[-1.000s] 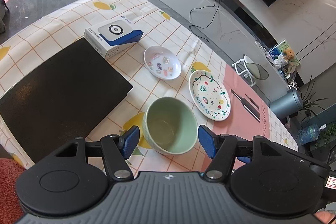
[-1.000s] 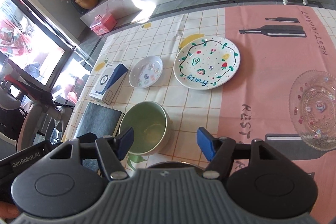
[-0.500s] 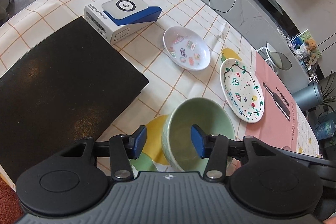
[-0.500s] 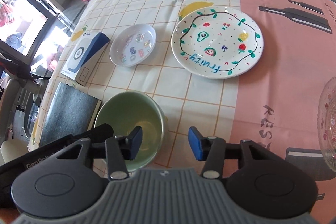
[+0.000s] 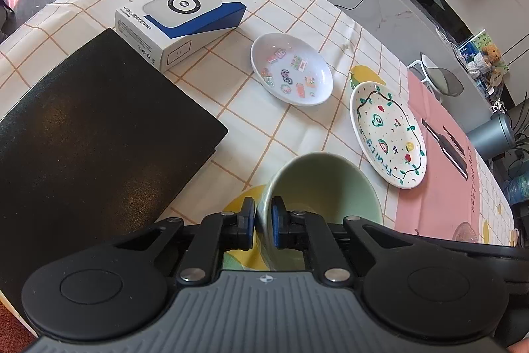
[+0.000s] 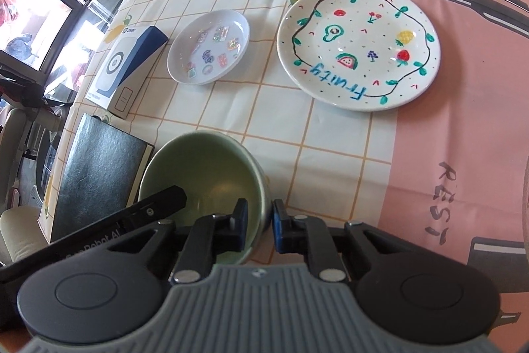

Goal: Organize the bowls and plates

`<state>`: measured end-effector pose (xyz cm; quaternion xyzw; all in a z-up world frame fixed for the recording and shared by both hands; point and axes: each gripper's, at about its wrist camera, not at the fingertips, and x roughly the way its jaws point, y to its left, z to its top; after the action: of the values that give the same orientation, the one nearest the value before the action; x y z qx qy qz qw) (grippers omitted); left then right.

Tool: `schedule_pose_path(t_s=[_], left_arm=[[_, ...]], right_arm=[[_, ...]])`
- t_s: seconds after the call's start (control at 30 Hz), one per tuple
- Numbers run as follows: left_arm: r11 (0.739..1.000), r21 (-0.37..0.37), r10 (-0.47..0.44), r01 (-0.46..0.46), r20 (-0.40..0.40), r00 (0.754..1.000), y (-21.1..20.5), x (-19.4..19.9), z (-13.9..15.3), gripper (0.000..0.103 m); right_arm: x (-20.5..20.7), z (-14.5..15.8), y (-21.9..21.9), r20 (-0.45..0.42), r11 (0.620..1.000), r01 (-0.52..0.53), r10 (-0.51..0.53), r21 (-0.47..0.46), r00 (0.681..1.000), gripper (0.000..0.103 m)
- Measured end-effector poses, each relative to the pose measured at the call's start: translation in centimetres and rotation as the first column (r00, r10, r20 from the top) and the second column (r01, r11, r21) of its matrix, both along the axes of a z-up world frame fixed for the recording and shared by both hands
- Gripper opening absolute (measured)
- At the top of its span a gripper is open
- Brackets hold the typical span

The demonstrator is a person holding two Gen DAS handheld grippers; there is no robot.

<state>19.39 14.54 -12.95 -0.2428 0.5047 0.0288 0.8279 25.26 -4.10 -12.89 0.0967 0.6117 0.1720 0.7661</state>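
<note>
A pale green bowl (image 5: 324,184) (image 6: 205,167) stands on the checked tablecloth close under both grippers. My left gripper (image 5: 263,220) straddles the bowl's left wall, its jaws closing with the blue pads pressed on the rim from inside and outside. My right gripper (image 6: 259,222) does the same on the bowl's right wall, jaws closing on the rim. Beyond the bowl lie a small white plate with stickers (image 5: 291,73) (image 6: 208,47) and a larger white plate lettered "Fruity" (image 5: 388,134) (image 6: 358,45).
A black notebook (image 5: 82,134) (image 6: 99,171) lies left of the bowl. A white and blue box (image 5: 178,19) (image 6: 129,65) sits behind it. A clear glass plate (image 5: 466,230) rests on the pink part of the cloth at the right. The table's edge runs along the left.
Both grippers dropped down onto the green bowl and their jaws went from wide open to closed on opposite sides of its rim.
</note>
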Motion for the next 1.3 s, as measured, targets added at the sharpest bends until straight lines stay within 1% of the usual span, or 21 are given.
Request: schedule_pose_path(t_s=[0.07,0.17,0.3,0.47,0.6,0.77,0.83,1.0,1.17,1.3], left_arm=[[1.0,0.001,-0.003,0.003,0.001,1.0,0.0,0.0,0.0,0.009],[1.0,0.024,-0.008,0.008,0.005,1.0,-0.3,-0.1,0.1,0.008],[1.0,0.016,0.001,-0.001,0.009,1.0,0.0,-0.3,0.5,0.008],[1.0,0.021,-0.001,0.0,0.04,0.999,0.0,-1.0,2.2,0.008],[1.0,0.029,0.009,-0.012,0.084,0.996,0.0,-2.2,4.3,0.008],[0.999,0.036,0.009,-0.015,0.156,0.988,-0.9,-4.1,7.5,0.009],[0.999,0.038,0.004,-0.011,0.182,0.983,-1.5,-4.9,8.7,0.009],[0.999,0.051,-0.014,0.002,0.232,0.973,-3.3,-7.1,11.2,0.009],[0.998,0.063,-0.033,0.017,0.262,0.964,-5.6,-9.4,12.4,0.009],[0.996,0.074,-0.062,0.044,0.26,0.964,-7.5,-11.1,12.5,0.009]], right_arm=[[0.0,0.0,-0.1,0.004,1.0,0.008,-0.008,-0.003,1.0,0.008],[0.0,-0.1,-0.2,0.002,1.0,0.02,-0.02,0.007,1.0,0.008],[-0.2,0.1,-0.4,0.004,0.999,0.034,-0.034,0.021,0.999,0.008],[-0.8,1.4,-0.5,0.036,0.999,0.03,-0.031,0.039,0.999,0.008],[-1.8,3.2,-0.8,0.066,0.997,0.035,-0.04,0.075,0.997,0.008],[-3.8,6.1,-1.7,0.129,0.994,0.032,-0.045,0.103,0.991,0.008],[-4.9,7.5,-2.5,0.16,0.993,0.039,-0.057,0.115,0.986,0.008],[-7.4,10.3,-4.6,0.202,0.988,0.055,-0.084,0.145,0.976,0.008],[-10.3,12.2,-6.9,0.258,0.987,0.061,-0.097,0.146,0.961,0.008],[-12.4,12.3,-9.1,0.252,0.983,0.077,-0.118,0.166,0.961,0.008]])
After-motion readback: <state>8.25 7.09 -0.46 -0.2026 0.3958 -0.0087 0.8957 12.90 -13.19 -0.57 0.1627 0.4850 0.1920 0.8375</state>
